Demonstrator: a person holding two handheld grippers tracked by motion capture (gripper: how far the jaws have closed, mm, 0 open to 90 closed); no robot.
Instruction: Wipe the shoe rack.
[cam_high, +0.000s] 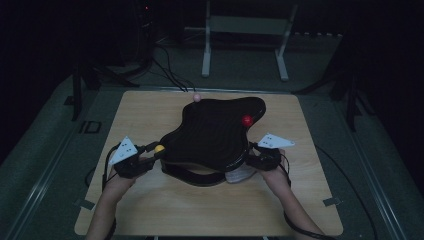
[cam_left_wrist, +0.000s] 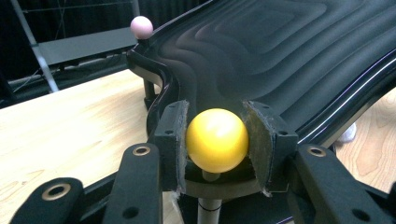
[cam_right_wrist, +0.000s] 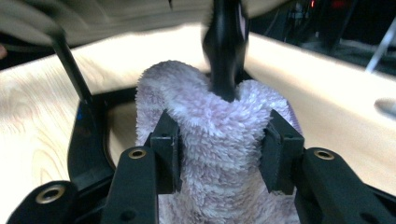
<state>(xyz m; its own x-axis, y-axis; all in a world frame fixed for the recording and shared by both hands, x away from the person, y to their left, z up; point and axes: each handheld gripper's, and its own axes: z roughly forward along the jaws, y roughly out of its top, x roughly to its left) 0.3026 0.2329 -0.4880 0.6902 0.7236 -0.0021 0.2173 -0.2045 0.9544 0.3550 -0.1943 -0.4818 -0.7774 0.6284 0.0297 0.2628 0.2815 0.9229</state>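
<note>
**Both claws at the near edge of the black board**

The left gripper clamps its 2 pads on the yellow ball, which tops an upright peg. The black board runs ahead of it, long axis toward the pink ball. The right gripper, jaws partly apart, brackets a fluffy cloth bunched upright between them, pads touching its sides.
</note>
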